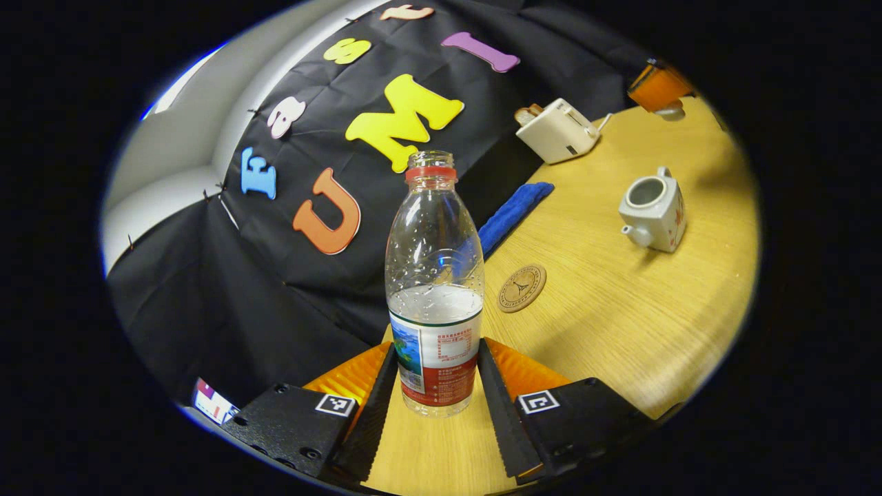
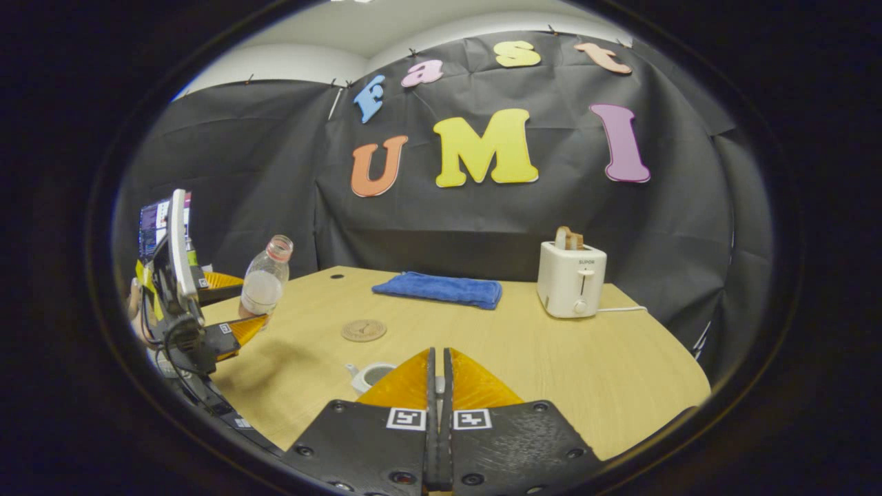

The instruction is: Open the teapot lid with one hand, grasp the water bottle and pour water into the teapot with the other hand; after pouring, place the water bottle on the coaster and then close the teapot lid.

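— Count, please: how many of each?

— One water bottle [image 1: 434, 289], one teapot [image 1: 653, 210], one coaster [image 1: 521, 288], one blue towel [image 1: 513, 213], one toaster [image 1: 557, 131], two grippers. All on or over a single wooden table [image 1: 620, 324].

— Where is the bottle against the coaster?

— Just on the near side of it, in the left gripper view, uncapped and partly filled. The left gripper [image 1: 437, 344] has its jaws clamped on the labelled lower part, one finger on each side.

— And the teapot?

— Past the coaster on the other side from the bottle, well apart from it, standing upright with its mouth uncovered and its spout turned towards the coaster.

— The right gripper [image 2: 438, 355]?

— Jaws drawn together, only a thin slit between them. In the right gripper view it hangs above the teapot; the coaster lies farther out from it. In the left gripper view a small pale piece shows at its tip, too small to tell what it is.

— Edges?

— The towel lies beyond the coaster along the table's far edge, against the wall. The toaster stands near that same edge, farther from the coaster than the teapot is.

— Room to move?

— Bare wood all round the coaster: between it and the teapot, and between it and the towel.
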Demonstrator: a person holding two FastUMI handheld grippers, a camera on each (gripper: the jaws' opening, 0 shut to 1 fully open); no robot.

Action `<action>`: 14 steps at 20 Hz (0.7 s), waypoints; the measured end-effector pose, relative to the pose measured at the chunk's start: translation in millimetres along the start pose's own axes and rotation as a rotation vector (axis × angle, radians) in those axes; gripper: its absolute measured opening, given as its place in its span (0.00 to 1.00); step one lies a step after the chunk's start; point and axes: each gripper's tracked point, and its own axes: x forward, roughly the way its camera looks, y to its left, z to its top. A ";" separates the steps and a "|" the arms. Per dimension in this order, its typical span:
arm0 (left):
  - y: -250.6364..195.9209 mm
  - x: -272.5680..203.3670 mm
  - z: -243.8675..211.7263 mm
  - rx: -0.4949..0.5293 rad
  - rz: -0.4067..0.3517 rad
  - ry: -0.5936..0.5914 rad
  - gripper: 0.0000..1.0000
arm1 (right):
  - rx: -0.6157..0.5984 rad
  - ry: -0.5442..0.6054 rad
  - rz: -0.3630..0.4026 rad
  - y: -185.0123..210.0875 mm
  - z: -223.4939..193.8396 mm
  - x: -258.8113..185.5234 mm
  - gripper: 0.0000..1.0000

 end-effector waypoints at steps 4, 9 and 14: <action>-3.3 2.9 9.2 0.209 0.007 -0.010 0.71 | 0.008 0.014 -0.014 -14.8 -8.1 -7.7 0.00; -10.2 6.9 34.4 0.452 0.001 -0.054 0.70 | 0.025 0.011 -0.031 -30.8 -12.4 -17.5 0.00; -18.2 8.7 38.9 0.597 -0.014 -0.049 0.70 | 0.031 0.016 -0.039 -42.4 -19.6 -26.9 0.00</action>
